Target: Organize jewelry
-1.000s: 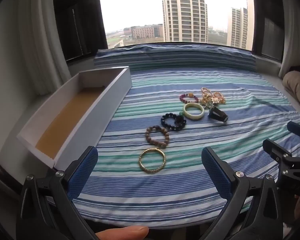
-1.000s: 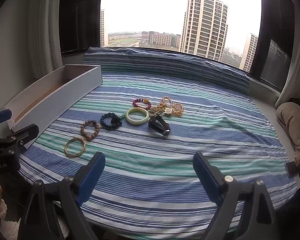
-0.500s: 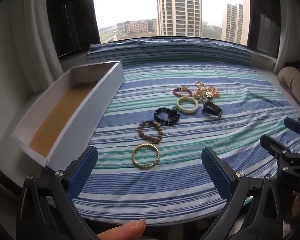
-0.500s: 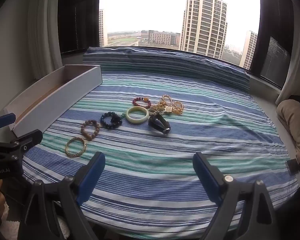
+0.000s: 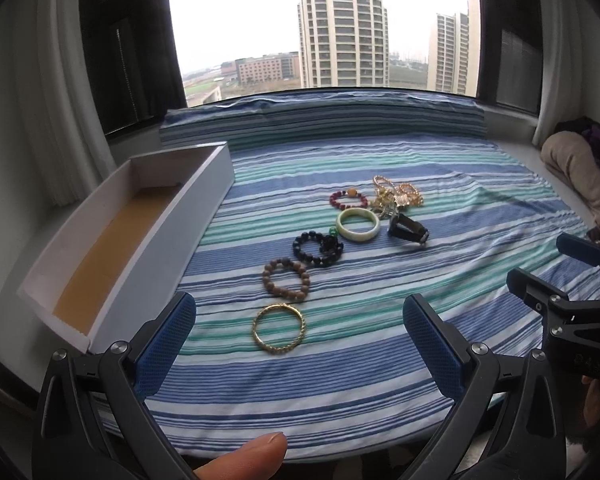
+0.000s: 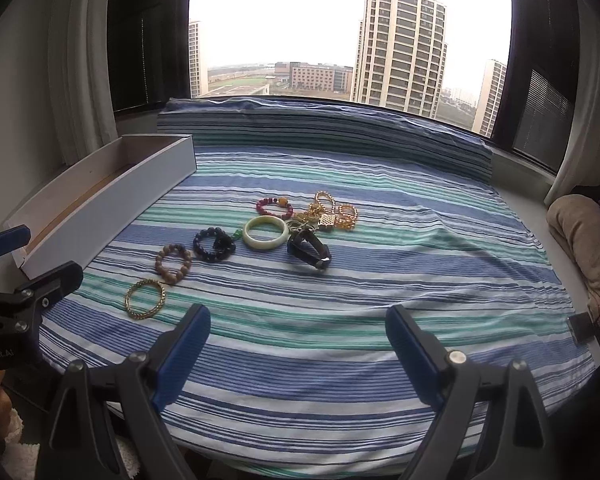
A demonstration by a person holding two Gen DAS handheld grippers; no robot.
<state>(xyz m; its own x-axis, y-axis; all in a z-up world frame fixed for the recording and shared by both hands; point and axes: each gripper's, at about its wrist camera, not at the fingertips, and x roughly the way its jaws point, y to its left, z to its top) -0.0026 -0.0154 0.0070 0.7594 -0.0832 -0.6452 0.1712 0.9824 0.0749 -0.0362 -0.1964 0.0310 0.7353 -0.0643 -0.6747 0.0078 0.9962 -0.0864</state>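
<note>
Both pairs of tongs hung empty, jaws wide apart, over the near edge of a striped bed: the left tongs (image 5: 300,340) short of a gold bangle (image 5: 279,329), the right tongs (image 6: 298,344) well back from every piece. Beyond the bangle ran a loose diagonal row: a brown bead bracelet (image 5: 286,279), a black bead bracelet (image 5: 318,249), a pale jade bangle (image 5: 358,225), a dark band (image 5: 408,231), a red bead bracelet (image 5: 348,199) and a tangle of gold chains (image 5: 398,197). A long white box (image 5: 156,248) stood empty along the bed's left side. Sorting appeared not yet begun; the likely first move called for lowering the left tongs to pinch the bangle's thin rim.
</note>
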